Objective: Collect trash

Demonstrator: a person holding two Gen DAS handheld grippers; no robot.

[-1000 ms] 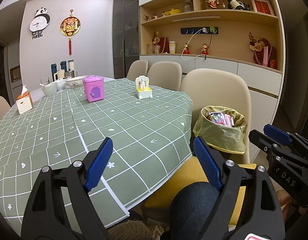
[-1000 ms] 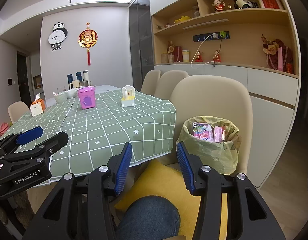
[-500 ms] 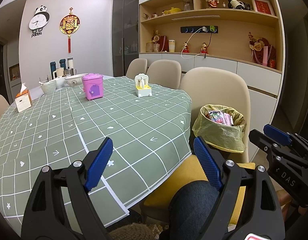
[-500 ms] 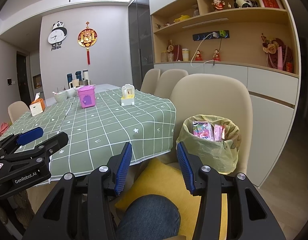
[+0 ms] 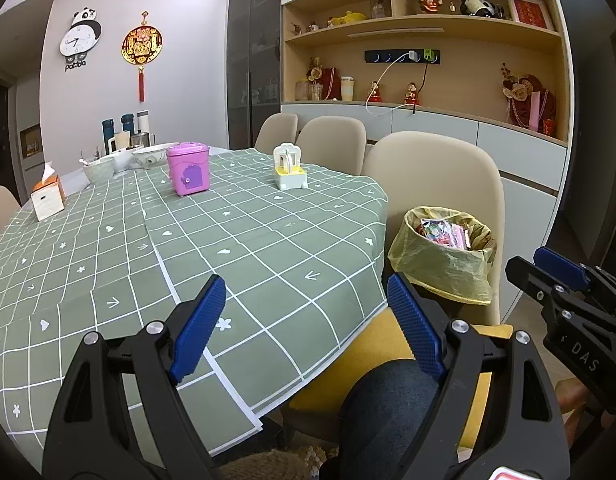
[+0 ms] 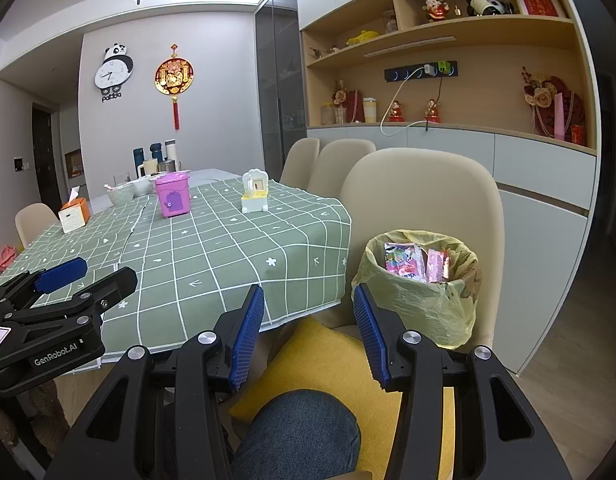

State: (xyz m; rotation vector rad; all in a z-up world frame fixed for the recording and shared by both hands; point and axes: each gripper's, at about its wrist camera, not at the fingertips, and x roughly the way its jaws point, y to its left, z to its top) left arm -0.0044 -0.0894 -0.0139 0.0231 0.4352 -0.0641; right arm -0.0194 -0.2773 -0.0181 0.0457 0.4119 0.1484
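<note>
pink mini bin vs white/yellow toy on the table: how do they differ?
The pink mini bin is a solid closed box with a lid and a purple patch on its front; the white and yellow toy is open, an arched white frame on a pale yellow base. The bin looks bulkier and sits further left in both views. Both stand upright on the green checked tablecloth, apart from each other.

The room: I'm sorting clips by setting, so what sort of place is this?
Most likely a home dining room. A table under a green checked cloth has padded chairs around it, a built-in shelf wall holds ornaments, and a lined bin of wrappers stands on one chair.
</note>
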